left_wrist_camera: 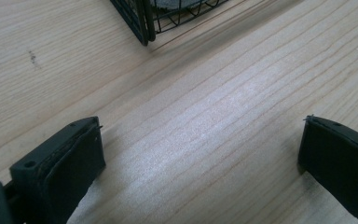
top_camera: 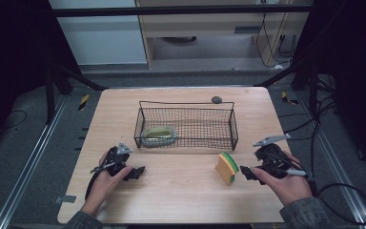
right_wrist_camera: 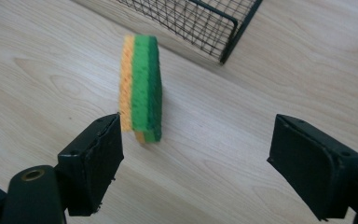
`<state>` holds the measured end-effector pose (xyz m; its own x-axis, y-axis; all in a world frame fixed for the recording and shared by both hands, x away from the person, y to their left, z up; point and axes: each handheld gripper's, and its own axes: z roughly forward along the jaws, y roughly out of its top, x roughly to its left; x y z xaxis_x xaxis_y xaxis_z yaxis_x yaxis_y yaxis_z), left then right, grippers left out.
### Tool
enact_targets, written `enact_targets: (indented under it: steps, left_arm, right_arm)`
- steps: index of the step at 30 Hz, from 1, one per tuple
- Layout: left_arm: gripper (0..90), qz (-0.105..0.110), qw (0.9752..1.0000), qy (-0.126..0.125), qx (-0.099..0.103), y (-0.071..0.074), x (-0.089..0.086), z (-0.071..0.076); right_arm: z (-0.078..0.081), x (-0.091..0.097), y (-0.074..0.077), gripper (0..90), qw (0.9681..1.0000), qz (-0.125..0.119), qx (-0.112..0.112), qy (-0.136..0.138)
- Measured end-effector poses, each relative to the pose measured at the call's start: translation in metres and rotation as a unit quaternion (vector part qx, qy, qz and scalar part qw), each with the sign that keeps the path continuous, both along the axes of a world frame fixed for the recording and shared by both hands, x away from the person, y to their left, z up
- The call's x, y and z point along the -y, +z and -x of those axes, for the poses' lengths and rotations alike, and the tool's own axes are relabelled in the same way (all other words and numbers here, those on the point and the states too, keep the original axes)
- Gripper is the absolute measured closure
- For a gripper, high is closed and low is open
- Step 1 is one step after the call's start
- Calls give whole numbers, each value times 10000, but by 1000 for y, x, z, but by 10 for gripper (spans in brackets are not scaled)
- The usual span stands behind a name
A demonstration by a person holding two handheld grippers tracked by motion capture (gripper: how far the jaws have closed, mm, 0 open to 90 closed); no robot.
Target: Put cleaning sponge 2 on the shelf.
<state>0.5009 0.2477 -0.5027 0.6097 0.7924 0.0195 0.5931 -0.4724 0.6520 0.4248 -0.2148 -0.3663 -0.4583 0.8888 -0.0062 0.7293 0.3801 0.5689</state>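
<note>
A yellow-and-green sponge stands on its edge on the wooden table, right of centre; the right gripper view has the sponge just beyond the jaws, nearer the left one. My right gripper is open beside it, its pads clear of the sponge. At the table's front left my left gripper is wide open over bare wood, with nothing between its jaws. A black wire basket sits mid-table and holds a greenish oval object in its left end.
A small dark round thing lies on the table just behind the basket. A basket corner shows ahead of the left jaws, and another corner lies beyond the sponge. Metal frame rails and cables flank the table.
</note>
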Motion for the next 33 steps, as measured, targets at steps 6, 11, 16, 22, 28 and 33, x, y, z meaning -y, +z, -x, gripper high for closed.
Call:
enact_targets:
  steps: [6,11,16,22,28,33]
  left_arm:
    - [0,94,9999,-72,106,-2,0,-1]
    - [0,116,9997,-122,163,-3,-1,-1]
    - [0,187,9995,-140,224,-4,-3,0]
    - [0,197,9993,-216,249,-5,-3,-1]
    - [0,233,9991,-230,270,-5,-4,-1]
    - [0,213,9990,-275,271,-5,-5,-1]
  right_arm:
    - [-10,-16,15,178,9999,-36,-75,63]
    - [-18,-32,16,193,9996,49,-226,179]
    - [-28,-44,10,223,9989,118,-396,228]
    - [-38,-62,3,210,9974,258,-562,383]
    - [-47,-71,-10,208,9956,490,-708,380]
    - [-55,-69,-27,244,9938,559,-909,295]
